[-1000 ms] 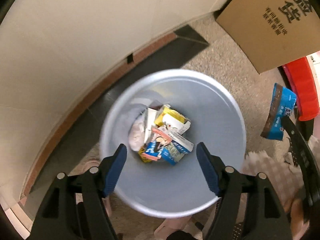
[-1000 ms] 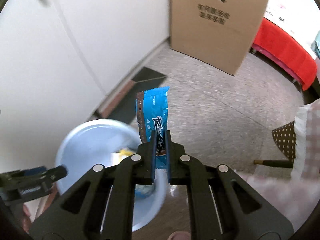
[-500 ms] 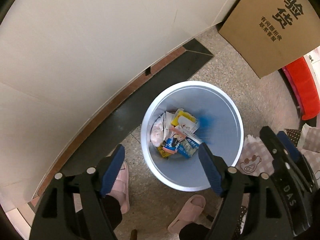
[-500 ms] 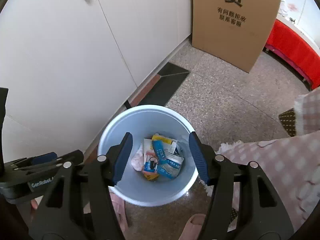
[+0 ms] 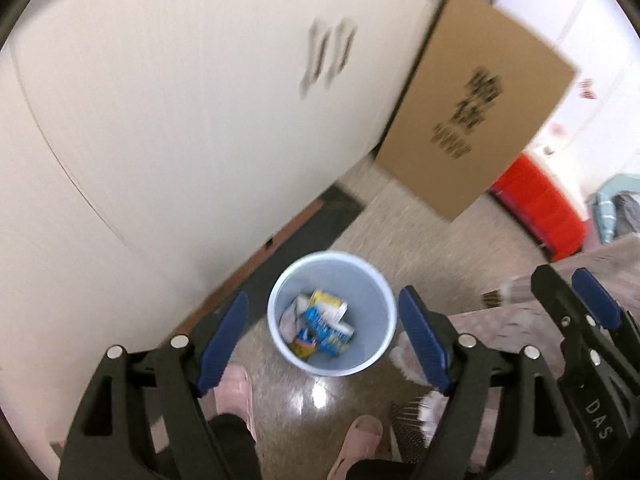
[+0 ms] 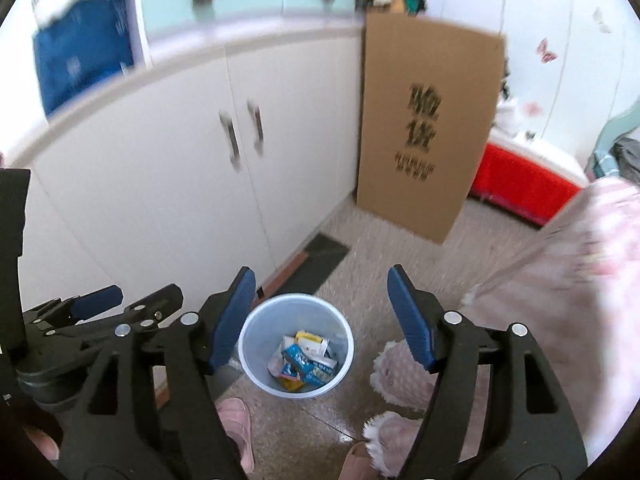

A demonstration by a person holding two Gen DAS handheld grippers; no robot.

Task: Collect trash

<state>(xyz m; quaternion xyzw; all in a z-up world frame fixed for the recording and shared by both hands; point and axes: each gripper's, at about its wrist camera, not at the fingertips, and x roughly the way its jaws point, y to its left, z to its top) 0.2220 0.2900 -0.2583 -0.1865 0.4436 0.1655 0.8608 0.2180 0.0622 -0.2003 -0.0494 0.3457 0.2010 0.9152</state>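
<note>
A pale blue trash bin [image 5: 362,276] stands on the floor by the white cupboard; it also shows in the right wrist view [image 6: 260,320]. Several wrappers lie in it, among them a blue wrapper [image 5: 320,324] [image 6: 298,360]. My left gripper [image 5: 323,338] is open and empty, high above the bin. My right gripper [image 6: 321,314] is open and empty, also high above the bin. In the left wrist view the right gripper [image 5: 576,300] shows at the right edge; in the right wrist view the left gripper [image 6: 120,302] shows at the lower left.
A white cupboard [image 6: 180,184] is on the left. A tall cardboard box [image 6: 424,128] leans by the wall. A red bench [image 6: 520,180] is behind it. A pink checked cloth [image 6: 580,280] hangs at the right. Pink slippers [image 6: 236,416] stand near the bin.
The right gripper opened and the blue wrapper dropped into the bin. Both grippers have risen well above the bin, which now looks much smaller.
</note>
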